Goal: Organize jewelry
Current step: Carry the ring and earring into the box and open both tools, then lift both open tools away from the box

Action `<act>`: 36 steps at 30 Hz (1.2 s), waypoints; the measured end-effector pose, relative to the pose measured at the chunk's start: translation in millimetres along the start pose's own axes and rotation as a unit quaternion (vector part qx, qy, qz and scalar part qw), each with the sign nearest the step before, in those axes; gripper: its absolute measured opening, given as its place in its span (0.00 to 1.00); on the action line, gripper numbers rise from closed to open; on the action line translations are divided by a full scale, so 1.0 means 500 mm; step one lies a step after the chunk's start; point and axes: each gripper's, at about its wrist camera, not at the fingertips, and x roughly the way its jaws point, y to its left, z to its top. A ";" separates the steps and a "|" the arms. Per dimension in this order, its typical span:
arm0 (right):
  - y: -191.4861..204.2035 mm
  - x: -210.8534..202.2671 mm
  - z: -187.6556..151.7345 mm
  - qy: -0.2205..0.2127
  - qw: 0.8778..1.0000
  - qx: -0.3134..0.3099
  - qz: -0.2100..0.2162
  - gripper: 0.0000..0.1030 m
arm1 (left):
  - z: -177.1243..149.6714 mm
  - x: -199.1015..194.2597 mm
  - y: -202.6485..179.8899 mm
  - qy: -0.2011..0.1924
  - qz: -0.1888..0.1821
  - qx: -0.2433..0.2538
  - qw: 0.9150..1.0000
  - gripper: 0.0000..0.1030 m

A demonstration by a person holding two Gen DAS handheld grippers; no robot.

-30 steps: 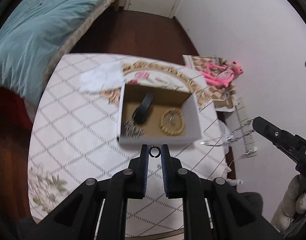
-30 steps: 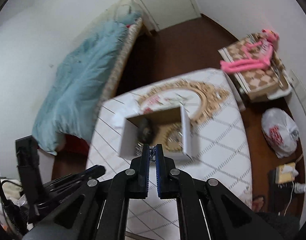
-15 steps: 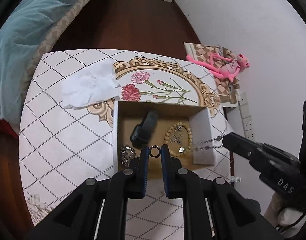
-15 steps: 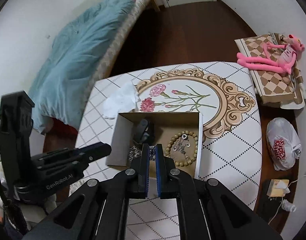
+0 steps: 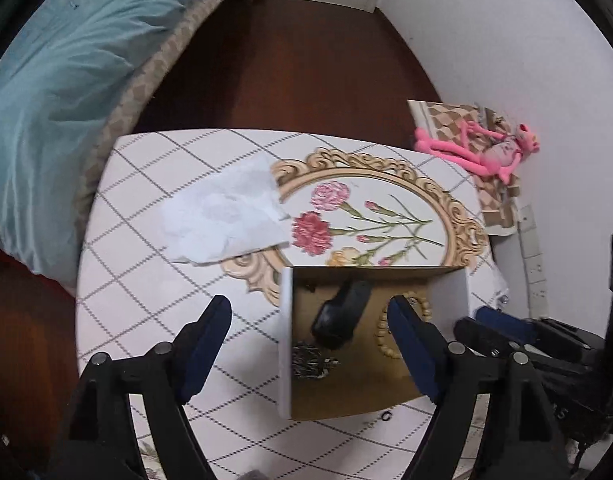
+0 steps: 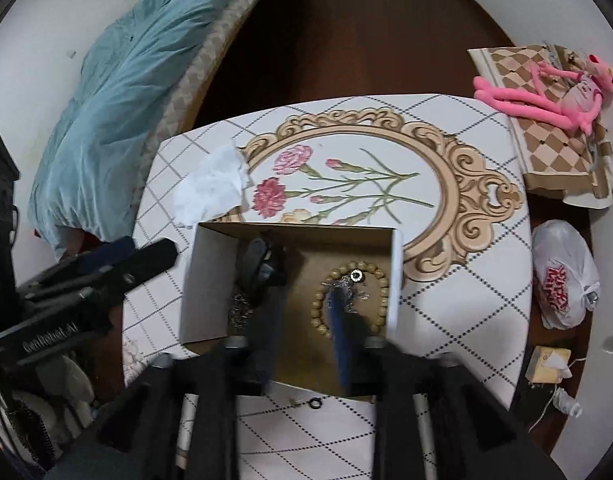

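Observation:
An open white box (image 5: pixel 285 332) (image 6: pixel 189 292) with a brown floor sits on the round table. In it lie a black band (image 5: pixel 340 316) (image 6: pixel 258 264), a beaded bracelet (image 5: pixel 386 344) (image 6: pixel 322 312), a silver chain with a small ring (image 6: pixel 352 288) inside the bracelet, and a silver cluster (image 5: pixel 310 360) (image 6: pixel 239 312). A small black ring (image 5: pixel 386 416) (image 6: pixel 313 403) lies on the table just in front of the box. My left gripper (image 5: pixel 306 332) is open wide and empty above the box's left wall. My right gripper (image 6: pixel 306 320) is open, blurred, over the box.
A crumpled white tissue (image 5: pixel 222 216) (image 6: pixel 210 190) lies left of the table's flower design. A bed with a teal cover (image 5: pixel 58 80) stands to the left. A pink plush toy (image 6: pixel 546 92) and a white plastic bag (image 6: pixel 564 276) are on the right.
Both grippers have opened. The chain has dropped from the right gripper into the box onto the bracelet. The small black ring left my left gripper and lies on the table.

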 end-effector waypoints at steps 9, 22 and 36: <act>-0.002 -0.003 -0.041 -0.020 0.993 -0.015 -0.118 0.90 | -0.056 -0.026 0.014 -0.057 0.073 -0.001 0.996 0.98; 0.003 -0.009 -0.130 -0.047 0.981 -0.006 -0.188 0.97 | -0.151 -0.044 0.002 -0.084 0.105 -0.001 0.991 0.99; 0.059 -0.190 -0.217 -0.146 0.969 -0.017 -0.200 0.97 | -0.227 -0.215 -0.051 -0.165 0.085 0.003 0.983 0.99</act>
